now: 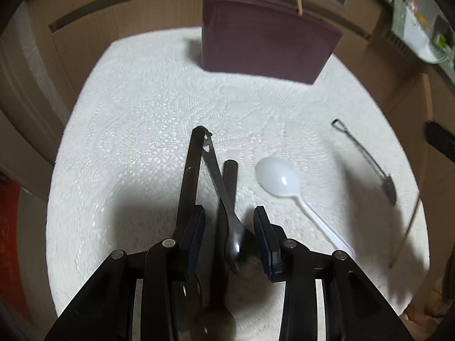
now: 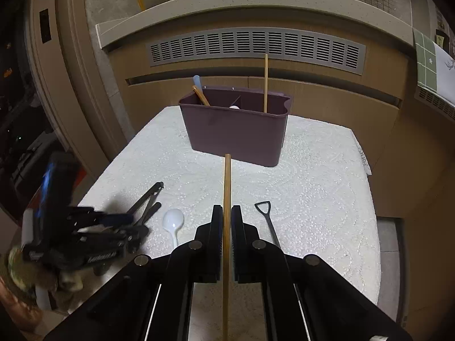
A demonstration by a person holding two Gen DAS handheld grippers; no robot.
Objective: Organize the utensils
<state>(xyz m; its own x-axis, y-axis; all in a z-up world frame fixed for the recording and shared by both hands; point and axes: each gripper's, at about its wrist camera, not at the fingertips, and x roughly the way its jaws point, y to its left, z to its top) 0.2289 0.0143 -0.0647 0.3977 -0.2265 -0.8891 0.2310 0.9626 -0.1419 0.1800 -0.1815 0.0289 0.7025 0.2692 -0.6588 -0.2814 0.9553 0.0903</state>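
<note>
Right now the right tool is clenched on a wooden chopstick, which runs straight up between its pads and ends just short of the purple utensil box. That box stands at the far end of the surface, which is covered by a white textured cloth. Its inside is split by a divider: the left compartment holds an orange stick and a pale blue handle leaning together, another chopstick stands upright at the right end, and something white shows near the middle.

The left tool points steeply down over a small bundle of dark utensils and a metal spoon lying on the cloth. Its jaws stand apart; the left pad sits against a dark handle, while the right pad is clear of the spoon, so it grips nothing that can be seen. In the right wrist view that tool shows blurred at the left edge, over the same bundle.

A white plastic spoon lies just right of the bundle, bowl toward the box. Farther right lies a thin dark shovel-shaped spoon, apart from the others.
</note>
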